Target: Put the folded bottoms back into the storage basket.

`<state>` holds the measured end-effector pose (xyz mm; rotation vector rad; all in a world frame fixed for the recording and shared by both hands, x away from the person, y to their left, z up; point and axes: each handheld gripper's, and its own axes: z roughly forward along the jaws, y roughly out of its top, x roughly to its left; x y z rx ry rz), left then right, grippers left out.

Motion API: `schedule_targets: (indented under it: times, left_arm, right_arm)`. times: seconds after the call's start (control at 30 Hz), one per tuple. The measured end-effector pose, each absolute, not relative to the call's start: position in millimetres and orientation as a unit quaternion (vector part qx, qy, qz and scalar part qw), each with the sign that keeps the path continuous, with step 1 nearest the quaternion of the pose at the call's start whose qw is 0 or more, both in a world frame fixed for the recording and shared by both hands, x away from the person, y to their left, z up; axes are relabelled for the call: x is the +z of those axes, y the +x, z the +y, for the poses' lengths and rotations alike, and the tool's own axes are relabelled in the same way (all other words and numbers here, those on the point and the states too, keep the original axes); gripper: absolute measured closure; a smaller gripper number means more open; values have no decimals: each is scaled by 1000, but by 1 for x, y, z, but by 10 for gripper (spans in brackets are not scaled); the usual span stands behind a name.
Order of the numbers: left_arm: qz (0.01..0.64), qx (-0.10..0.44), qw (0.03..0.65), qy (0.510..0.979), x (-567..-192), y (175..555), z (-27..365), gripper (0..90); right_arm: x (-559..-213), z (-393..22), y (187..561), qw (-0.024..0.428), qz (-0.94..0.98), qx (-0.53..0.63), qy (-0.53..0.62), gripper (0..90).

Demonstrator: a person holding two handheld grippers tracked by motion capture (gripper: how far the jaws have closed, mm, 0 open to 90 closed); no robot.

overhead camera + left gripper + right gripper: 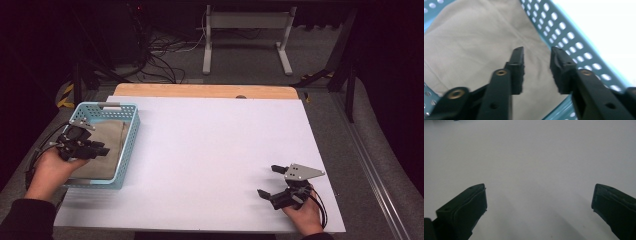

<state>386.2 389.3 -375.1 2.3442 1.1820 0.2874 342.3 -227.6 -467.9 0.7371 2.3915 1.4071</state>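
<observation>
Dark sleeves at both wrists, left tool (100, 148) black with brass-coloured pivot screws, right tool (270, 181) black, grey three-cornered holed plate, trailing black cables

Lab test bench, white-covered table (210, 150), tangled floor cables (160, 60), metal frame legs (245, 30)

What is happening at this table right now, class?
A person works with a hand-held gripper in each hand. The left hand-held gripper hangs over a beige folded cloth lying inside a light blue perforated basket at the table's left edge; its jaws stand apart with nothing between them, so the cloth appears to be already placed. The right hand-held gripper rests wide open on the white table surface, holding nothing.
</observation>
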Motion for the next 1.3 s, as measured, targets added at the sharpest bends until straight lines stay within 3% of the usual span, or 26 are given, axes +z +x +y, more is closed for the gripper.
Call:
schedule_targets:
  times: [0.07,0.2,0.23,0.37,0.67,1.3]
  left_arm:
    - [434,110,258,856,-371,383,386,577]
    - [431,126,285,847,-361,377,380,469]
    - [434,129,297,840,-358,374,378,399]
    - [434,133,318,832,-353,368,373,305]
    - [423,143,351,823,-345,356,363,199]
    - [367,149,474,786,-349,338,334,156]
  right_arm:
    - [-468,-228,342,134,825,486,254,6]
    - [-468,-228,342,133,824,489,254,6]
    - [-468,-228,342,132,824,489,253,6]
    - [-468,-228,343,131,824,491,251,6]
    - [-468,-228,343,129,823,492,251,6]
    - [-467,-228,343,131,823,492,252,5]
